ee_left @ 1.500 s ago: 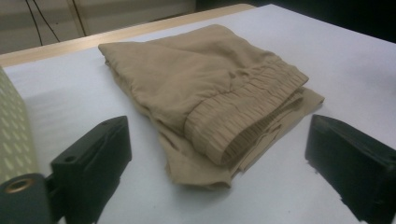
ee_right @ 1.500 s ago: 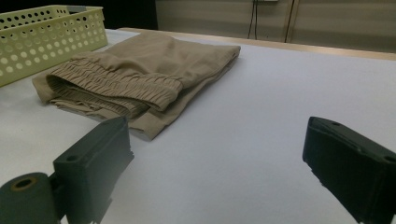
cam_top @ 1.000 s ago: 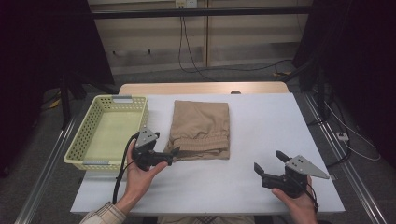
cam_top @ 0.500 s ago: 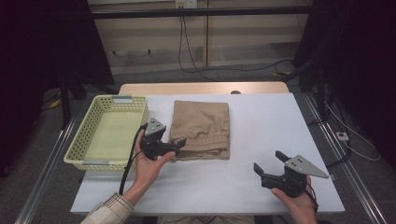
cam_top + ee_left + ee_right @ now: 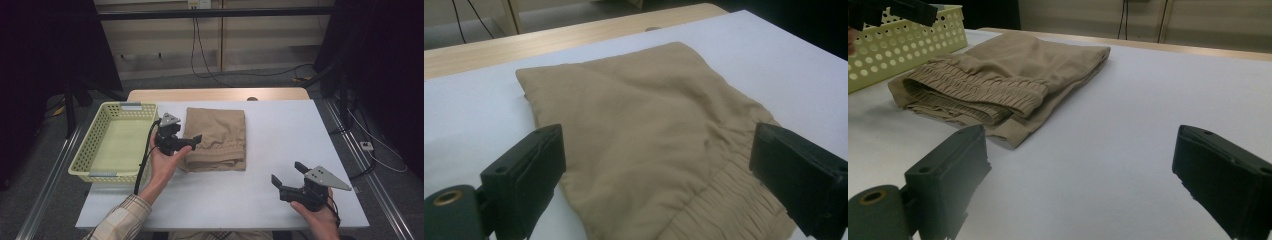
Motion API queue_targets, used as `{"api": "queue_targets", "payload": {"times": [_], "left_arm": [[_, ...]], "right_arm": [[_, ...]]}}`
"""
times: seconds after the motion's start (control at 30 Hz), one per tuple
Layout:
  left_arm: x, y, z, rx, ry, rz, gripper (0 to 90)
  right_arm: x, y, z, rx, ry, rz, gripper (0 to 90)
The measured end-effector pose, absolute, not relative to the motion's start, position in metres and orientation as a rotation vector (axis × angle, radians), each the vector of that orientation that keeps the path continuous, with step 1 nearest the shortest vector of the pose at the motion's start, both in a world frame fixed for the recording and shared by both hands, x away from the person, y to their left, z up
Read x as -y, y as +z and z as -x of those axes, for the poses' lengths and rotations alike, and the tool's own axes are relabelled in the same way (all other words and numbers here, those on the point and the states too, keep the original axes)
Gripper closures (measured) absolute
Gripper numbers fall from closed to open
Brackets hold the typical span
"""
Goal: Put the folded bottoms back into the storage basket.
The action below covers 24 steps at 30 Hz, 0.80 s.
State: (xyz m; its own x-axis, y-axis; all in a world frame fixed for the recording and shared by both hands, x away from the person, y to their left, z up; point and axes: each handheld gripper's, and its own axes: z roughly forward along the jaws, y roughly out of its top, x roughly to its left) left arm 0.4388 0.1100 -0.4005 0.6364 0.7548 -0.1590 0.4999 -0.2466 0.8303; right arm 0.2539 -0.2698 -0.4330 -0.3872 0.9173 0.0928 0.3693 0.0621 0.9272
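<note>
Here we hold our left gripper (image 5: 192, 142) at the folded khaki shorts (image 5: 217, 137).
Its jaws gape wide over the shorts' left edge, gripping nothing; the shorts lie just right of the yellow basket (image 5: 95, 155). Our right gripper (image 5: 289, 176), wide open and empty too, sits well apart from the shorts.

A pale yellow perforated plastic basket (image 5: 88, 159) stands at the left of the white table (image 5: 280, 150). A bare wooden strip (image 5: 220, 94) runs along the table's far edge, and beyond it black cables (image 5: 200, 50) hang before beige cabinet panels (image 5: 270, 35).
</note>
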Motion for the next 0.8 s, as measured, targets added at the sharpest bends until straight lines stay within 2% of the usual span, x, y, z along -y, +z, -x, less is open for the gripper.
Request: {"api": "queue_targets", "payload": {"times": [0.17, 0.57, 0.8], "left_arm": [[-0.103, -0.403, -0.457, -1.015, 0.309, -1.930, 7.7], [-0.092, -0.418, -0.489, -1.123, 0.331, -1.942, 10.2], [-0.094, -0.435, -0.501, -1.202, 0.238, -2.018, 16.6]], "right_arm": [[0.269, -0.433, -0.254, -1.807, 1.317, -1.281, 7.4], [0.269, -0.434, -0.255, -1.817, 1.311, -1.275, 7.6], [0.269, -0.434, -0.254, -1.824, 1.312, -1.276, 7.7]]}}
